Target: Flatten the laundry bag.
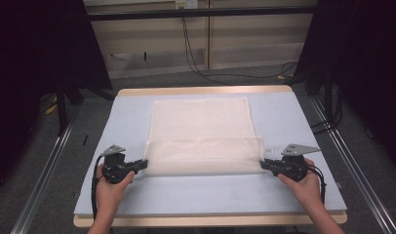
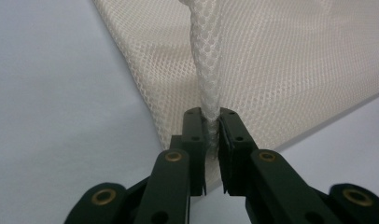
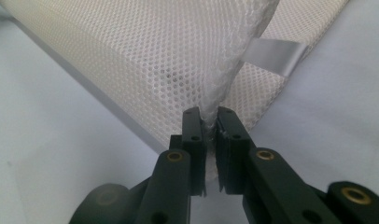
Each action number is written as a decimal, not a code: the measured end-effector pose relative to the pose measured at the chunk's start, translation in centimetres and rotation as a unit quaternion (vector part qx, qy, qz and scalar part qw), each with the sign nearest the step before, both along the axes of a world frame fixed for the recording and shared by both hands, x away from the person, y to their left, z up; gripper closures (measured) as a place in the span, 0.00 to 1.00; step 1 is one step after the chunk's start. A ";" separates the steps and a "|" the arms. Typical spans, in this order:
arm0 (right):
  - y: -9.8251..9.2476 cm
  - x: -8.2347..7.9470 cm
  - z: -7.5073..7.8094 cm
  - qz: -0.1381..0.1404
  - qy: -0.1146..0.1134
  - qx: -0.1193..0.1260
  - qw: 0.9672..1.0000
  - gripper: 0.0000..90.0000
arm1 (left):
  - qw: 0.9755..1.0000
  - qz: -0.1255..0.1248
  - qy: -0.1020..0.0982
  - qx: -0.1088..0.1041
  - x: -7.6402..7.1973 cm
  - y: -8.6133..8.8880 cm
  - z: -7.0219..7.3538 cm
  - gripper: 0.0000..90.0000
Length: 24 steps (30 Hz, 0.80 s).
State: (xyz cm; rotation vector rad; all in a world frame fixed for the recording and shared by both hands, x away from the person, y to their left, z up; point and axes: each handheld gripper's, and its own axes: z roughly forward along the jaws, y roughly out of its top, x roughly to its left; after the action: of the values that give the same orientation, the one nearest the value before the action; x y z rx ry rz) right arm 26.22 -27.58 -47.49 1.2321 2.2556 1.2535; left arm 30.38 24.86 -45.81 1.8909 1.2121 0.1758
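A white mesh cloth (image 1: 201,131) lies on the pale blue tabletop (image 1: 123,126), its near part lifted into a fold strung between the left tongs (image 1: 140,165) and the right tongs (image 1: 264,165), each pressed together on a bunched corner of the mesh. Judging from how little fabric sits between the jaws, a corner could slip free if the hands pull apart too hard. Uneven travel of the two hands would likely leave the fold skewed across the flat far half.
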 end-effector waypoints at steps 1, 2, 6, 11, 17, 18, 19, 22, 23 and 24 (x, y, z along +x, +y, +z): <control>0.0 -0.1 0.0 0.000 0.002 0.000 1.000 0.92 | 1.000 -0.002 0.001 -0.003 -0.1 0.1 0.0 0.91; 0.0 -0.1 0.0 0.000 0.002 0.000 1.000 0.92 | 1.000 -0.002 0.001 -0.003 -0.1 0.1 0.0 0.91; -0.2 -0.6 0.0 0.005 0.005 0.008 1.000 0.92 | 1.000 -0.005 0.006 -0.010 -0.6 0.2 -0.1 0.91; -0.3 -0.8 -0.2 0.013 0.005 0.009 1.000 0.92 | 1.000 -0.008 0.009 -0.009 -0.9 0.4 -0.1 0.91; -0.3 -1.2 -0.3 0.018 0.011 0.012 1.000 0.91 | 1.000 -0.011 0.019 -0.010 -1.6 0.7 -0.4 0.90; -0.4 -1.2 -0.3 0.019 0.012 0.011 1.000 0.91 | 1.000 -0.011 0.019 -0.010 -1.6 0.7 -0.4 0.90; -0.5 -1.2 -0.3 0.022 0.012 0.013 1.000 0.91 | 1.000 -0.015 0.022 -0.008 -1.8 0.8 -0.4 0.90; -0.7 -1.3 -0.4 0.023 0.013 0.016 1.000 0.91 | 1.000 -0.013 0.023 -0.013 -1.9 0.8 -0.5 0.90; -0.7 -1.3 -0.4 0.025 0.014 0.016 0.999 0.91 | 1.000 -0.014 0.024 -0.012 -2.0 0.9 -0.5 0.90; -0.6 -1.3 -0.5 0.026 0.012 0.014 0.999 0.91 | 1.000 -0.013 0.024 -0.012 -2.0 0.9 -0.5 0.89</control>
State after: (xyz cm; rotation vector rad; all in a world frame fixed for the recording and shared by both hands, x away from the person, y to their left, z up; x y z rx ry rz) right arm 24.92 -28.21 -47.94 1.2123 2.3095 1.2998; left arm 28.42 25.72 -46.30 1.8994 1.2152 0.1019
